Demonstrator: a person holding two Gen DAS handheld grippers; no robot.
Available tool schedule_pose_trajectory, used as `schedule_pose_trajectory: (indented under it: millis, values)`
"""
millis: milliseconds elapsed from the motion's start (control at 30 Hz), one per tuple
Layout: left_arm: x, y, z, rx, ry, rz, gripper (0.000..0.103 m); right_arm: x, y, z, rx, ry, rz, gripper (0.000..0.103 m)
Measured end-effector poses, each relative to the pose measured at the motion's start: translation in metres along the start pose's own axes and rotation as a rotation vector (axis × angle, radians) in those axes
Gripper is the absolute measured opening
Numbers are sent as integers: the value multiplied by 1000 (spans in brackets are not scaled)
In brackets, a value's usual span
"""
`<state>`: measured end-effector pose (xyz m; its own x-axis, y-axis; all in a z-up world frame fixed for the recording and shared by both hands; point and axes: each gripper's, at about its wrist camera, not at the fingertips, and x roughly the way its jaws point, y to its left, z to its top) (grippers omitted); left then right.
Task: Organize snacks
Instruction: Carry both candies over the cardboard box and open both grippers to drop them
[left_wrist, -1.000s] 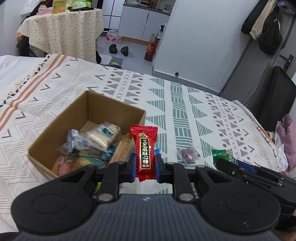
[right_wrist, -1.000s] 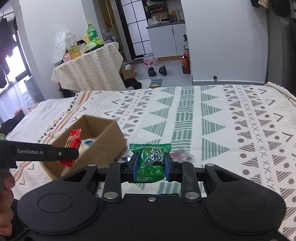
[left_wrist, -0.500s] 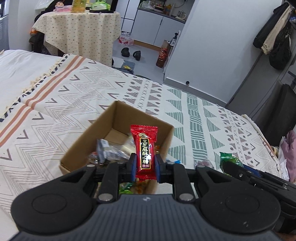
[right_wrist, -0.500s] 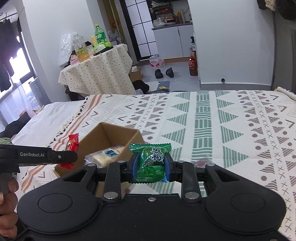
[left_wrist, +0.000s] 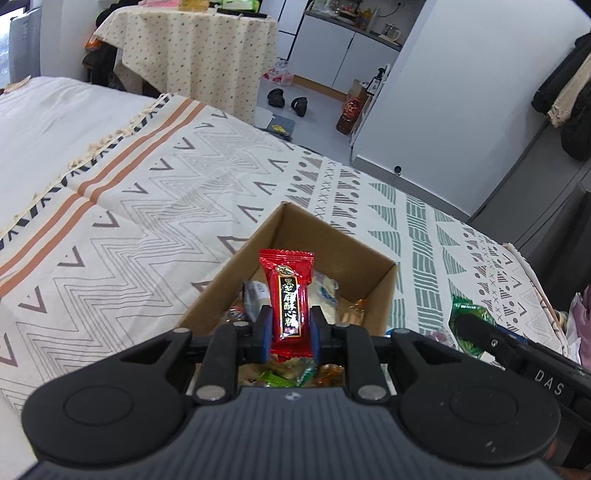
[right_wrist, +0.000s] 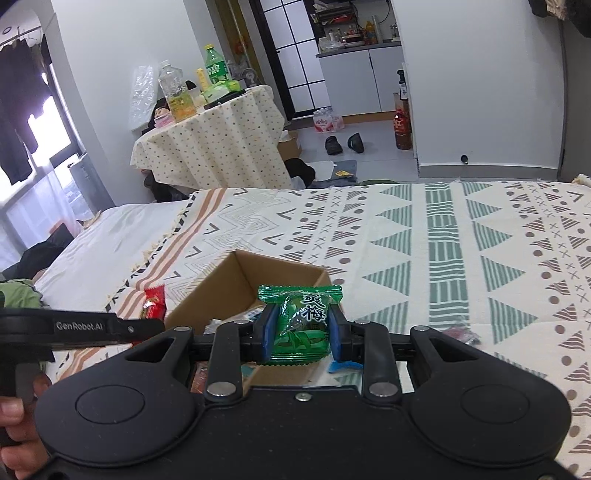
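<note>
My left gripper (left_wrist: 287, 329) has moved over the box (left_wrist: 236, 273), clamping the red candy (left_wrist: 288, 295); drop is next. My right gripper (right_wrist: 300, 334) trails near the box, pinching the green candy (right_wrist: 301, 321).

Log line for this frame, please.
left gripper: shut on red candy, over cardboard box | right gripper: shut on green candy, near box
</note>
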<state>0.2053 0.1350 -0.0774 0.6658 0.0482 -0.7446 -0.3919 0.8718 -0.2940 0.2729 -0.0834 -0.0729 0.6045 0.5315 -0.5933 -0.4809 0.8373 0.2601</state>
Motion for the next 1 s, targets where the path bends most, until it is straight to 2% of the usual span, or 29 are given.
schedule_pose_trajectory:
  millis: [133, 200, 500, 767, 867, 933, 1000]
  values:
    - [5, 10, 1, -11, 20, -6, 20, 9, 10, 2, -5, 5, 15, 28]
    - [6, 13, 1, -9, 23, -15, 23, 15, 15, 4, -8, 10, 20, 28]
    - [15, 36, 12, -42, 33, 19, 30, 39, 34, 10, -20, 32, 40, 29]
    - [19, 47, 22, -35, 27, 29, 52, 60, 48, 19, -13, 44, 55, 30]
    - [20, 51, 24, -40, 24, 39, 55, 67, 50, 21, 24, 42, 93, 38]
    - [22, 55, 25, -43, 27, 48, 62, 69, 50, 23, 52, 46, 121, 58]
    - [22, 57, 25, -47, 25, 64, 69, 69, 50, 22, 57, 43, 117, 60]
